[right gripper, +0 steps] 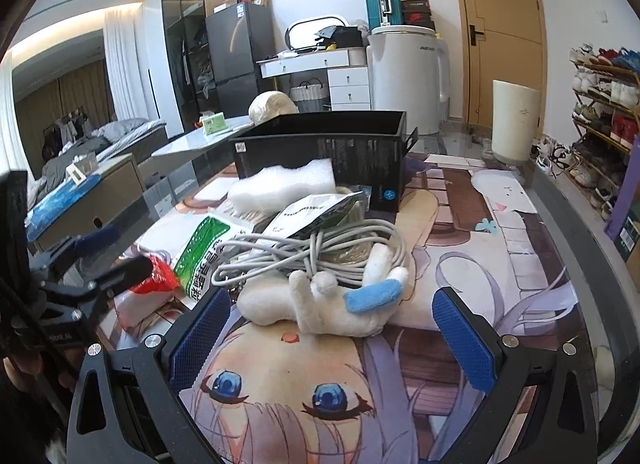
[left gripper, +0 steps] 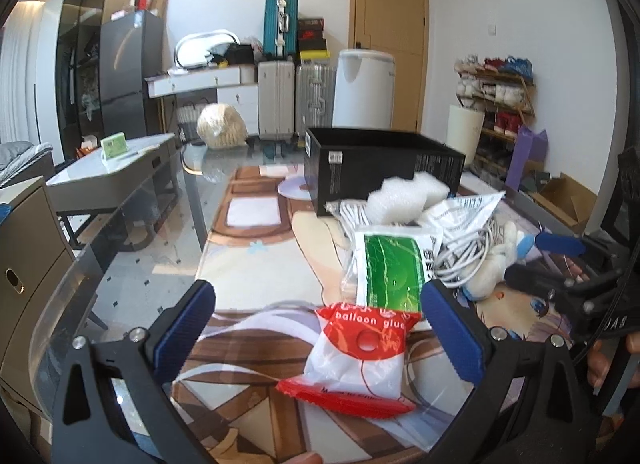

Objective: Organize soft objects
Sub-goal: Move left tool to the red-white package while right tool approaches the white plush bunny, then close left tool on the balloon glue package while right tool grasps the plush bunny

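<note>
A red and white balloon glue packet lies on the glass table between the fingers of my open left gripper. Behind it lie a green and white packet, white foam and a coiled grey cable. A white plush toy with a blue ear lies just ahead of my open right gripper, apart from its pads. The cable, foam and green packet also show in the right wrist view. An open black box stands behind the pile and shows in the right wrist view too.
An anime-print mat covers the glass table. My left gripper shows at the left of the right wrist view. A grey side table stands to the left; a shoe rack stands to the right.
</note>
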The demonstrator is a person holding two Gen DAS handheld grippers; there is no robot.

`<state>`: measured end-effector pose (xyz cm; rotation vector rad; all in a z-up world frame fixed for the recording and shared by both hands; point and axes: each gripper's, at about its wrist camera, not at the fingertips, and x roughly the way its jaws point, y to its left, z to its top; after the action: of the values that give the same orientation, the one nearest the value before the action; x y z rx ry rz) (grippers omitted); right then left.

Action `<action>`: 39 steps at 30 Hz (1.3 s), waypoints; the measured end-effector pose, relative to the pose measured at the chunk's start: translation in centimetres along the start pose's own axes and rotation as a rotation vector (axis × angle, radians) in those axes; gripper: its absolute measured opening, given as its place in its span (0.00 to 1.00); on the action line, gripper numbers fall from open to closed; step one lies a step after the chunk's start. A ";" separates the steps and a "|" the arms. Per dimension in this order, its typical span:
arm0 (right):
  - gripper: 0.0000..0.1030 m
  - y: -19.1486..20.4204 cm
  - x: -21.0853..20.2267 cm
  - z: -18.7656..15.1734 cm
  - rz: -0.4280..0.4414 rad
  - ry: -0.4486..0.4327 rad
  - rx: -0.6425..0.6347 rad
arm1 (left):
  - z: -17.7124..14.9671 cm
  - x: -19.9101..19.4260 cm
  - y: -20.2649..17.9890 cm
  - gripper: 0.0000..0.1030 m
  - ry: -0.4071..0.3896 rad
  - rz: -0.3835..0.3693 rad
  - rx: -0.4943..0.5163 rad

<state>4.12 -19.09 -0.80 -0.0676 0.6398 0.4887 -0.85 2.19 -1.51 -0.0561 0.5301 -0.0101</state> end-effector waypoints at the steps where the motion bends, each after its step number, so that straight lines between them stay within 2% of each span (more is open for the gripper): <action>1: 1.00 0.2 0.2 0.0 0.002 0.007 -0.011 | -0.1 -0.1 0.0 1.00 -0.019 0.004 -0.003; 11: 1.00 1.3 1.9 0.5 0.018 0.068 -0.068 | -0.1 0.1 -0.5 1.00 -0.023 0.010 0.027; 13: 1.00 1.6 2.3 0.6 -0.001 0.079 -0.086 | -0.2 0.2 -0.6 1.00 -0.019 0.012 0.036; 21: 1.00 1.6 4.0 1.0 -0.011 0.170 -0.094 | -0.7 0.7 -0.8 1.00 -0.002 0.012 0.051; 26: 0.99 1.5 4.0 0.9 -0.002 0.166 -0.090 | -1.0 0.7 -1.0 0.99 -0.001 0.007 0.066; 27: 0.98 1.5 3.9 0.9 0.000 0.165 -0.089 | -1.1 0.7 -1.1 0.98 -0.002 0.006 0.071; 32: 0.90 1.4 3.7 0.7 0.003 0.166 -0.090 | -1.4 0.6 -1.4 0.76 0.007 -0.044 0.078; 34: 0.89 1.5 3.4 0.4 -0.003 0.160 -0.099 | -1.6 0.6 -1.6 0.63 0.019 -0.064 0.089; 36: 0.89 1.6 3.1 0.1 -0.011 0.152 -0.109 | -1.9 0.6 -1.8 0.56 0.025 -0.078 0.108; 39: 0.88 1.4 2.5 -0.4 -0.018 0.142 -0.105 | -2.2 0.3 -2.1 0.51 0.021 -0.078 0.131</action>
<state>5.01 -16.94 -2.44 -0.2084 0.7519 0.5028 -1.72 -0.05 -3.45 0.0514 0.5468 -0.1221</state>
